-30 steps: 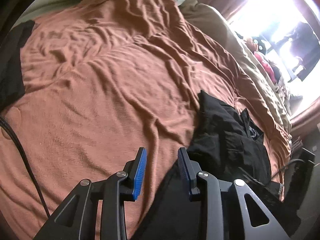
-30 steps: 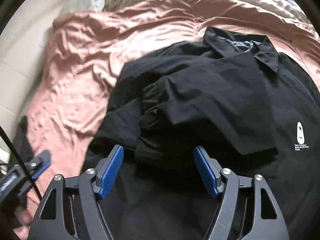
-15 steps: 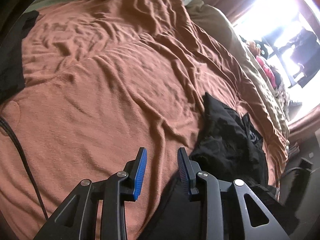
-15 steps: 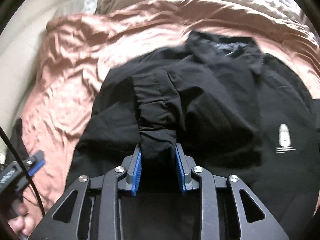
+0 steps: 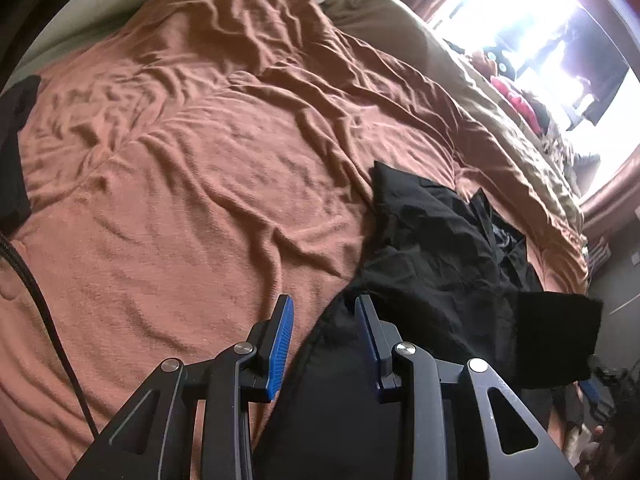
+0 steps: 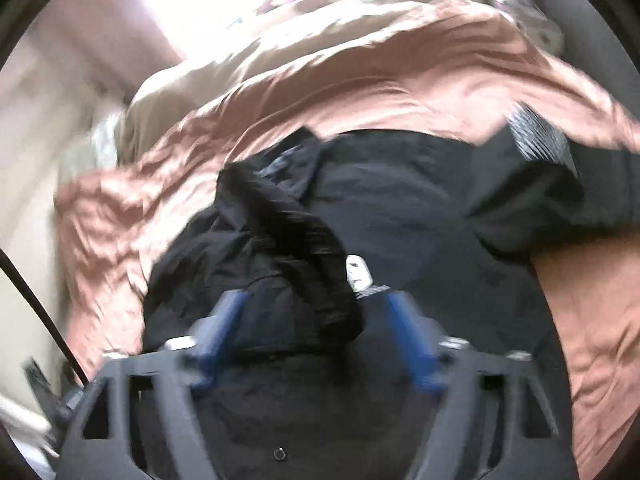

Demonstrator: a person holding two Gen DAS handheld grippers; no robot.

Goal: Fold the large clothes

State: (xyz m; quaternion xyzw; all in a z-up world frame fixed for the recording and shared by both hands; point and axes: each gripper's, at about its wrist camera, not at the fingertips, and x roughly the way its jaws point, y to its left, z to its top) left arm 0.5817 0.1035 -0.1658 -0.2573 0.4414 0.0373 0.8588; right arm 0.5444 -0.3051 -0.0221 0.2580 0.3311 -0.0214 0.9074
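A large black shirt with a small white chest logo lies on the rust-orange blanket. In the blurred right wrist view my right gripper is open, jaws wide apart, with a black sleeve draped loose between them across the shirt front. In the left wrist view my left gripper is open and empty, jaws a short way apart, low over the shirt's left edge, its right finger over black cloth and its left finger over blanket.
A beige duvet lies along the bed's far side under a bright window. A black cable hangs at the left. Another dark cloth lies at the blanket's left edge.
My right gripper had shut on the sleeve, carried it across the shirt towards the logo, and now stands open with the sleeve loose. My left gripper drifted slightly, still open.
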